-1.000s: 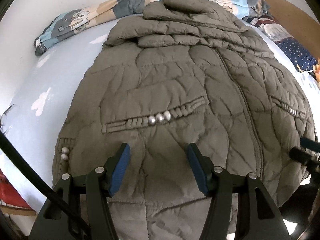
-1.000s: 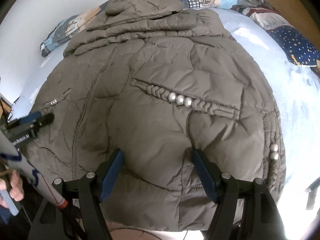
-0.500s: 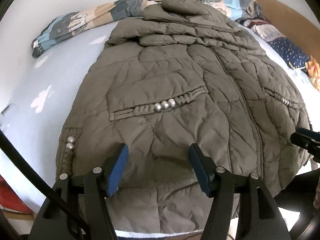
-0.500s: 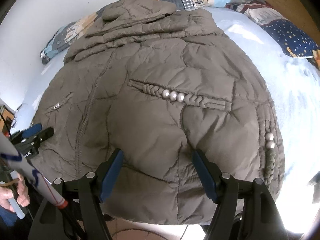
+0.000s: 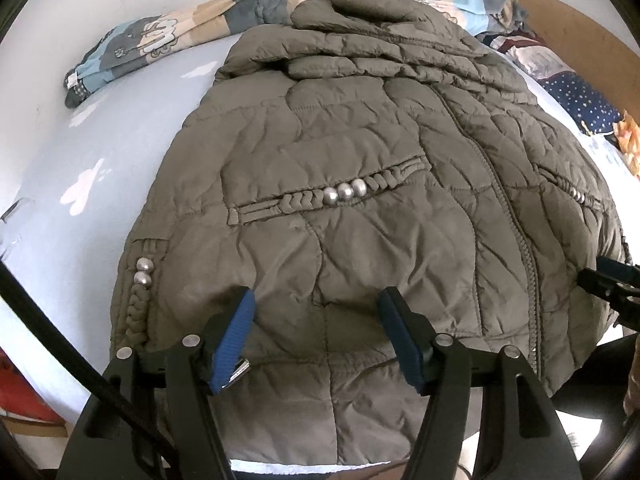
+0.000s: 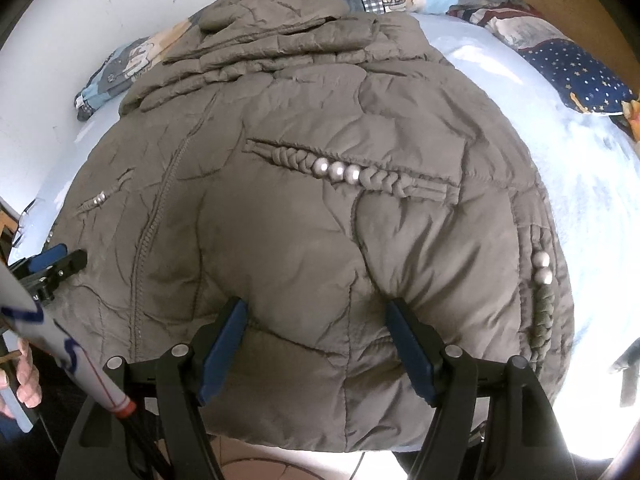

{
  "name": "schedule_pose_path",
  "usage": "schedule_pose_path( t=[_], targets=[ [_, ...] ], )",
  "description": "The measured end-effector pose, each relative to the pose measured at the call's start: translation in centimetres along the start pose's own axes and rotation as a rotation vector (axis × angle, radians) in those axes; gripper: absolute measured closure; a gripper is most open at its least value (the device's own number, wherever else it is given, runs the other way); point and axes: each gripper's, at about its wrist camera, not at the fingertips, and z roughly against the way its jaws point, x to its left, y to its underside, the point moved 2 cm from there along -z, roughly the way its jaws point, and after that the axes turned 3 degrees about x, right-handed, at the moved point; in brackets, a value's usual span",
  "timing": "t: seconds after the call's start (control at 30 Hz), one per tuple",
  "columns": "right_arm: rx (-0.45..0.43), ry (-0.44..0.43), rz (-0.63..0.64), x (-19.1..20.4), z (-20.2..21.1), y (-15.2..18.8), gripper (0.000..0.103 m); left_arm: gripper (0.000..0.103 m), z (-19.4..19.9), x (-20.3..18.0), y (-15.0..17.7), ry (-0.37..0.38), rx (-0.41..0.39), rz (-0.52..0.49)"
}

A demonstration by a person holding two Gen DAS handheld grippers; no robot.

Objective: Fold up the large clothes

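Observation:
A large olive-grey quilted jacket (image 5: pixel 360 168) lies flat and front-up on a light blue bed, hem toward me, sleeves and hood folded near the far end. It also fills the right wrist view (image 6: pixel 304 208). My left gripper (image 5: pixel 316 300) is open and empty, hovering over the hem on the jacket's left half. My right gripper (image 6: pixel 316 308) is open and empty over the hem on the right half. The right gripper shows at the edge of the left wrist view (image 5: pixel 608 276), and the left gripper at the edge of the right wrist view (image 6: pixel 56 260).
A patterned quilt (image 5: pixel 160 44) is bunched along the wall at the bed's far end. A dark blue starred pillow (image 6: pixel 580 80) lies at the far right. Bare blue sheet (image 5: pixel 80 152) flanks the jacket. A wooden headboard (image 5: pixel 580 28) stands at the far right.
Both grippers have drawn back toward the jacket's hem, so more of the hem and bed edge shows. The jacket has not moved. Both grippers stay open.

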Motion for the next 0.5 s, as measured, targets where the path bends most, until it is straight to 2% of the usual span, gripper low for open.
schedule_pose_path(
  t=[0.5],
  targets=[
    [0.011,0.004,0.018,0.56,-0.69,0.10,0.015,0.034,-0.30,-0.54,0.15,-0.039,-0.017,-0.035]
  ],
)
